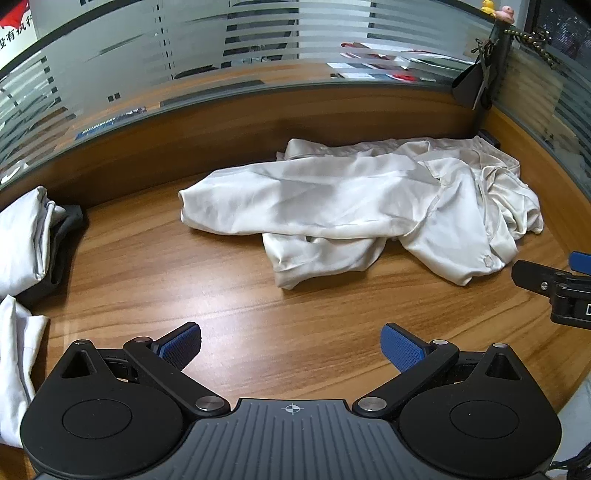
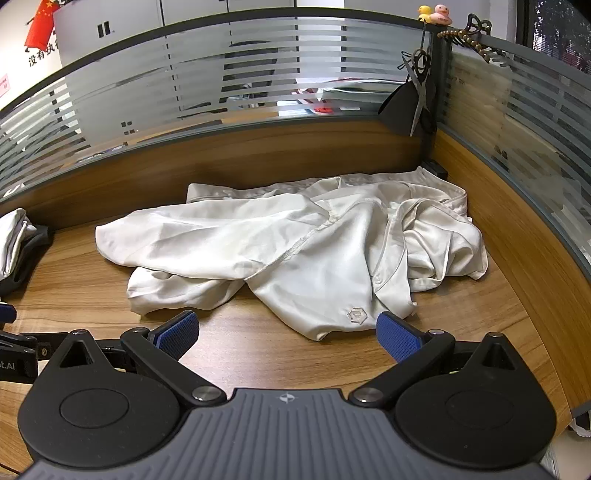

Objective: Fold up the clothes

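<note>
One cream satin shirt [image 1: 354, 206] lying crumpled on the wooden desk [image 1: 221, 295], toward the far right corner beside the frosted glass partition [image 1: 184, 55]; sleeve stretched out to the left, body bunched in folds to the right, seams and a small button showing along the placket, a hexagonal logo patch [image 2: 357, 316] on the near hem; fabric glossy, wrinkled, not yet folded. Piled at the left edge of the desk: white and dark grey clothes [image 1: 33, 240], well apart from the shirt. Left gripper [image 1: 291, 349] poised low over bare wood, near side of the shirt, blue-padded fingers [image 1: 181, 345] spread wide, gripping nothing; right gripper [image 2: 287, 332] likewise spread wide and empty, levelled just above the desk, its right pad [image 2: 399, 338] just beside the shirt's near hem, contact impossible to tell. Seen from the left wrist, right gripper entering at the right edge [image 1: 554, 288], near the shirt's lower corner. Perched on the partition's top corner: two toy ducks [image 2: 436, 13].
</note>
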{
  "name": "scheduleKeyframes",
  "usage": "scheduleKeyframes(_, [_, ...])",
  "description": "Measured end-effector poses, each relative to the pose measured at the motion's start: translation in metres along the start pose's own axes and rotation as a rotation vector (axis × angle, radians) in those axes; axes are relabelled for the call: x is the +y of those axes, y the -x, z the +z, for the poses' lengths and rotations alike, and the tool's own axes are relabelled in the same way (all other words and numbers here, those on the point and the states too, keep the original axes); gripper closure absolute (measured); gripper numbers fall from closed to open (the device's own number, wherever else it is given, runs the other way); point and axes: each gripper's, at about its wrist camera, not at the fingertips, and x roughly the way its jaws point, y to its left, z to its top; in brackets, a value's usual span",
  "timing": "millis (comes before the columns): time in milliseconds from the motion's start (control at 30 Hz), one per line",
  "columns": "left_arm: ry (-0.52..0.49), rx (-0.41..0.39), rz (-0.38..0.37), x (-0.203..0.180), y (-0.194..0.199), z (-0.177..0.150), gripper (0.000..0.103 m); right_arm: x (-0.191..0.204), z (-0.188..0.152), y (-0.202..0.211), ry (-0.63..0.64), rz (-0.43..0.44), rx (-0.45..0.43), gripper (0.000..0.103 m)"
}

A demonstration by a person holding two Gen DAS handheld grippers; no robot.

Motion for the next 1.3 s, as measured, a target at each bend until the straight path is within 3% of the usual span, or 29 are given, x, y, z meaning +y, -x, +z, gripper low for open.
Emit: scheduleKeyframes(1300, [-0.042, 0.027, 0.020, -0.0049, -0.0057, 0.0014, 0.000, 0.0013, 0.0013, -0.0055, -0.001, -0.001, 0.020, 0.000])
